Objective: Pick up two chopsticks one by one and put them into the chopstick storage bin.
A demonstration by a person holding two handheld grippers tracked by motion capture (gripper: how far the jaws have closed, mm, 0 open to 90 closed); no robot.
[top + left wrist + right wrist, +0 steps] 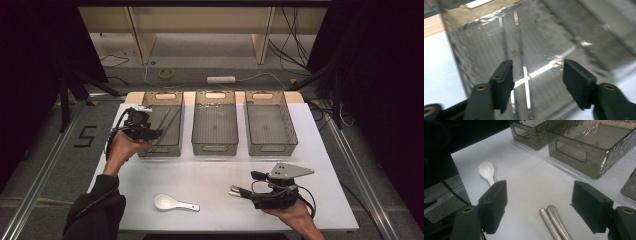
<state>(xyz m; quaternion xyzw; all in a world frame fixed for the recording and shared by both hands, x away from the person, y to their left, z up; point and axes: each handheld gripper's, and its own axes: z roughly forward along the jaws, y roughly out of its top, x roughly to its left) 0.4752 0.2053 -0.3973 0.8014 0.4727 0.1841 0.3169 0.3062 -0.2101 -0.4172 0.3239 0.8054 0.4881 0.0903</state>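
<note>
A person's right hand [292, 212] sits at the near edge of a white bench [225, 175], holding the right gripper [540, 203] low and level, its jaws spread wide and gripping nothing. In the right gripper view, two metal handles [554, 220] lie side by side on the bench just ahead of those jaws, apparently lined up to be picked next. One white ceramic spoon [175, 203] lies alone on the near left part of the bench, bowl to the left, touched by nothing. Three clear grey plastic bins stand in a row across the far side, probably one for each kind of utensil: the left bin [161, 130], the middle bin [215, 129] and the right bin [270, 129]. The middle and right bins look empty. The person's left hand [122, 147] holds the left gripper [537, 75] over the near corner of the left bin, tipped down into it. Its jaws are parted and released, with nothing pressed between them. Below them, in the left gripper view, several thin metal chopsticks [525, 75] lie loosely crossed on the floor of that bin; four seem likely, though blur and glare make the count uncertain. They rest in the bin, which suggests this sorting step is finished.
</note>
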